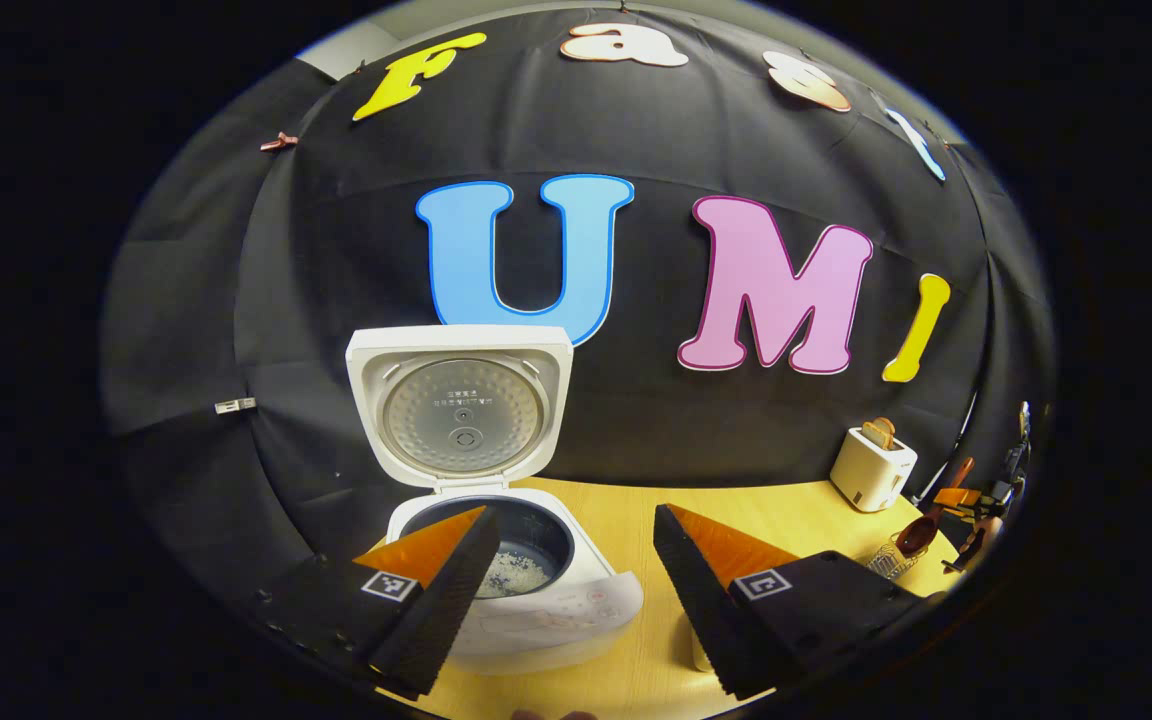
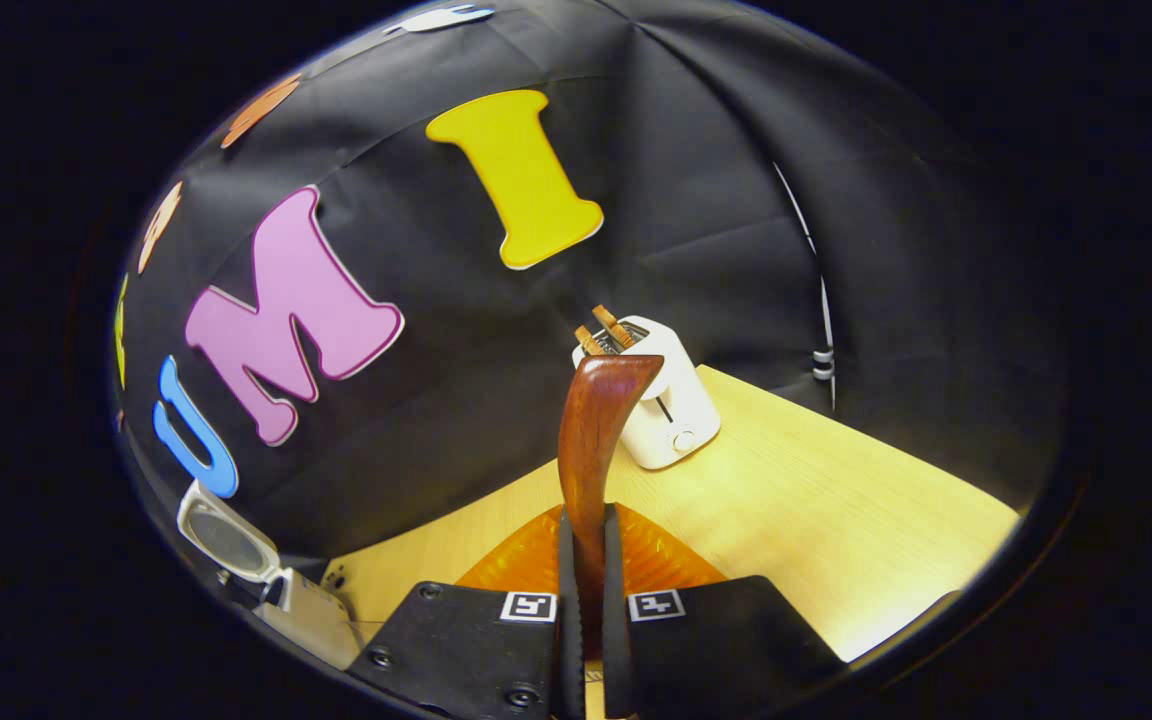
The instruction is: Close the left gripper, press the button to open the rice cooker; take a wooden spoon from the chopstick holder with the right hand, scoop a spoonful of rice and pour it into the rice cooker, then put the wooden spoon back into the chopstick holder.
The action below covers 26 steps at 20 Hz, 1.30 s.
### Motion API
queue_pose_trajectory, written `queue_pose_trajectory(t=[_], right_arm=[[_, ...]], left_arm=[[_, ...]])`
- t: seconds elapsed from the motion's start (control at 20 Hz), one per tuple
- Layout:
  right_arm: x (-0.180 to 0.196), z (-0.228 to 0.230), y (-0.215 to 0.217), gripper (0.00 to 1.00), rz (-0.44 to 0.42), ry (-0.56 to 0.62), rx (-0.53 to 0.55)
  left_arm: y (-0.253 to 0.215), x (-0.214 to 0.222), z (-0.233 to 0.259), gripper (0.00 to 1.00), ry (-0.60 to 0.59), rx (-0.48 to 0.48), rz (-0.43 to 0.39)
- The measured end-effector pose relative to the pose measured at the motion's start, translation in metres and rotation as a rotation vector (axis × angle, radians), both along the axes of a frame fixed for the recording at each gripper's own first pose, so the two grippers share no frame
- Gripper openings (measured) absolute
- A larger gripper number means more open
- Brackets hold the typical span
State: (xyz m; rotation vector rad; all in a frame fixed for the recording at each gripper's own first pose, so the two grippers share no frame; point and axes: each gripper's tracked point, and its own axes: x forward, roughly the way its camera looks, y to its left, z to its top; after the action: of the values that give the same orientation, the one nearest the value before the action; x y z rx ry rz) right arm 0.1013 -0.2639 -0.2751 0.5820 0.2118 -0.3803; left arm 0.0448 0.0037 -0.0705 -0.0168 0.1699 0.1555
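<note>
In the left gripper view I see the rice cooker [image 1: 511,560] at lower centre w/ its lid [image 1: 461,405] standing up open, and some rice [image 1: 514,572] already lies in the inner pot. My left gripper [image 1: 568,560] has its fingers wide apart, holding nothing, just in front of the cooker. At the far right edge of that view I see the right gripper [image 1: 971,505] w/ the wooden spoon [image 1: 921,530] over the wire chopstick holder [image 1: 891,560], near the toaster [image 1: 873,467]. In the right gripper view my right gripper [image 2: 586,560] is clamped on the spoon handle [image 2: 596,440], which goes up the middle of the frame, the toaster [image 2: 661,400] behind it on the table [image 2: 836,500]. I judge the step now is to put the spoon back in the holder. To do it well I keep the spoon upright, bowl end down, centre it over the holder opening, go down slowly so the light wire basket does not tip, and release only when the bowl rests at the bottom. Whether the bowl is already inside, I cannot tell.
</note>
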Motion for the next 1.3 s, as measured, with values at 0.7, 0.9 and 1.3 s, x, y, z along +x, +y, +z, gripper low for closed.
queue_pose_trajectory(t=[0.7, 0.9, 1.3], right_arm=[[-0.007, -0.044, 0.014, 0.25, -0.001, 0.100, -0.021], [-0.028, -0.029, 0.010, 0.73, -0.023, 0.103, -0.020], [-0.064, 0.028, 0.033, 0.89, 0.013, 0.052, -0.038]], left_arm=[[-0.001, -0.007, 0.003, 0.99, 0.007, 0.036, -0.009], [-0.002, -0.006, 0.010, 0.99, -0.020, 0.022, -0.016], [0.001, -0.005, 0.022, 0.99, -0.074, 0.011, -0.025]])
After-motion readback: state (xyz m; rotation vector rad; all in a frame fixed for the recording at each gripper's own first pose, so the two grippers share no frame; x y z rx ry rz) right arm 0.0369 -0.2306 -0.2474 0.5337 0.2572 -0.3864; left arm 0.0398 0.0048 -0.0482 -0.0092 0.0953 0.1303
